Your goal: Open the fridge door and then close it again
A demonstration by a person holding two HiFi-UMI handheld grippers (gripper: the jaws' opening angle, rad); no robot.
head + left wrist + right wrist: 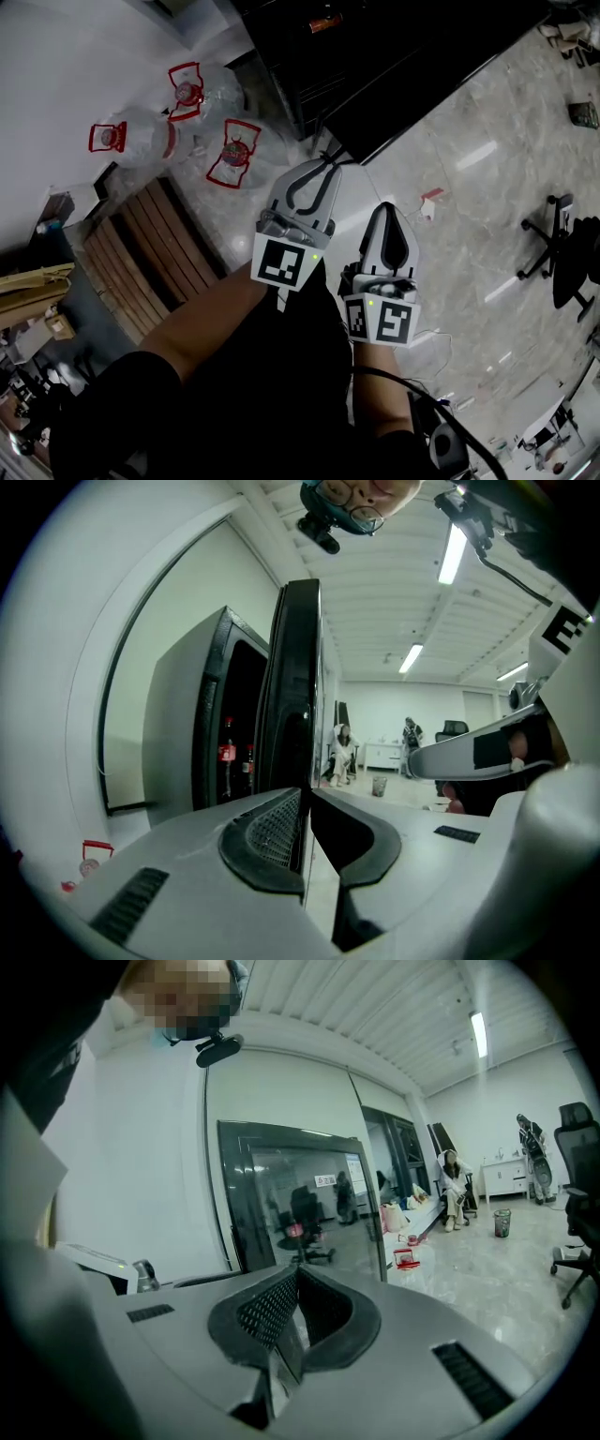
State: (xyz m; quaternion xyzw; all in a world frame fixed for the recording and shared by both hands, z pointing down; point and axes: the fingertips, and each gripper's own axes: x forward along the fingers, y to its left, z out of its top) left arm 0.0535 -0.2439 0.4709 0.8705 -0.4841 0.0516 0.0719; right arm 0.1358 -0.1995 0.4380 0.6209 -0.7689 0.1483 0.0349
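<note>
Nothing legible. The bottles (228, 754) in the fridge (178, 724) carry red labels too small to read; a white sign (325, 1181) reflected in the fridge door (300, 1222) perhaps bears print, blurred.

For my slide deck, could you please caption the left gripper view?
Left gripper clamped on the edge of the open fridge door, bottles visible inside the fridge.

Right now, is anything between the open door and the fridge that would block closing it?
Nothing visible. The left gripper is clamped on the free edge of the door. The gap to the fridge shows only bottles inside it. The water jugs sit on the fridge's far side, outside the swing.
</note>
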